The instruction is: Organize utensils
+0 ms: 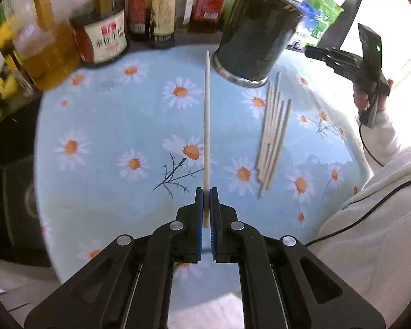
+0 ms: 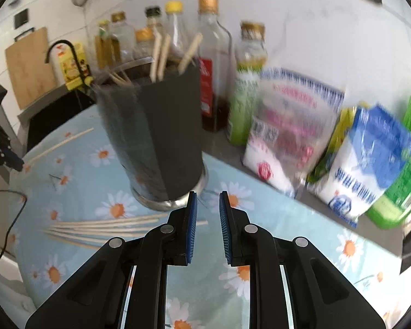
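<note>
Left gripper (image 1: 207, 192): blue ribbed fingers (image 1: 198, 205) pinch one pale, slender wooden chopstick (image 1: 207, 115) near its blunt end; long axis runs straight out along the fingers, tapered tip toward the tall dark cylindrical utensil holder with a shiny metal base (image 1: 256, 35). The holder stands just right of the tip's line on the bench covered in a light-blue daisy-print cloth (image 1: 101, 126), so the coming move likely turns on swinging the tip rightward and up over the rim. Holder already carries several wooden sticks (image 2: 161, 54). A loose bundle of pale wooden chopsticks (image 1: 274, 134) lies flat on the cloth, right of the held one, roughly parallel. Right gripper (image 2: 207, 219): fingers slightly parted, nothing between them, with the holder's base and the bundle just ahead. Bottles and packets behind are motion-blurred.
</note>
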Demonstrator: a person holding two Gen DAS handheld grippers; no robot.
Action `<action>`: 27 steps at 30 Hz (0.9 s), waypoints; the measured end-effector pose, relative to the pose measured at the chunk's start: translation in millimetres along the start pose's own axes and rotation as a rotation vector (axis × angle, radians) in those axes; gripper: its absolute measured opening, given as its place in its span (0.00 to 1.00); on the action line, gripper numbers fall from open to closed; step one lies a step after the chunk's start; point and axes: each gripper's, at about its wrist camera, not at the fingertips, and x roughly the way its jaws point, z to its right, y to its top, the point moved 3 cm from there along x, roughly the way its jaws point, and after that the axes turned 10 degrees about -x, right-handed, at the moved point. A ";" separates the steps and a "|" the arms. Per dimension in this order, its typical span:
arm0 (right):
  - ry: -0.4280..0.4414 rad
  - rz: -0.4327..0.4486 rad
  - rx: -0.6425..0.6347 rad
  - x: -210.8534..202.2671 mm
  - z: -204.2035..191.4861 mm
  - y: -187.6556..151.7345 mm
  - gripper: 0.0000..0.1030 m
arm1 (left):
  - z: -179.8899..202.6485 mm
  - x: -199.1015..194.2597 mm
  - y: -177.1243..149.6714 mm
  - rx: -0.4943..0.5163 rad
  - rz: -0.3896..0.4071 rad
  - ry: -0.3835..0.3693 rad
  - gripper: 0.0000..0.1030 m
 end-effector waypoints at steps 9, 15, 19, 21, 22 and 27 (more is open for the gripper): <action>0.156 0.107 -0.027 -43.4 5.6 74.0 0.15 | 56.8 -88.2 54.0 0.240 0.021 0.169 0.05; 0.238 0.083 -0.070 -49.8 5.6 111.3 0.15 | 99.3 -88.5 103.8 0.385 -0.074 0.256 0.05; 0.263 0.054 -0.074 -34.3 8.7 119.6 0.15 | 113.1 -74.6 135.9 0.435 -0.154 0.292 0.05; 0.282 0.040 -0.074 -24.2 10.5 120.3 0.15 | 119.7 -67.0 152.2 0.478 -0.184 0.326 0.05; 0.291 0.033 -0.073 -19.1 11.5 119.9 0.15 | 122.6 -63.4 159.7 0.489 -0.196 0.330 0.05; 0.342 -0.004 -0.106 7.2 8.2 118.6 0.15 | 132.7 -38.8 194.6 0.551 -0.286 0.364 0.06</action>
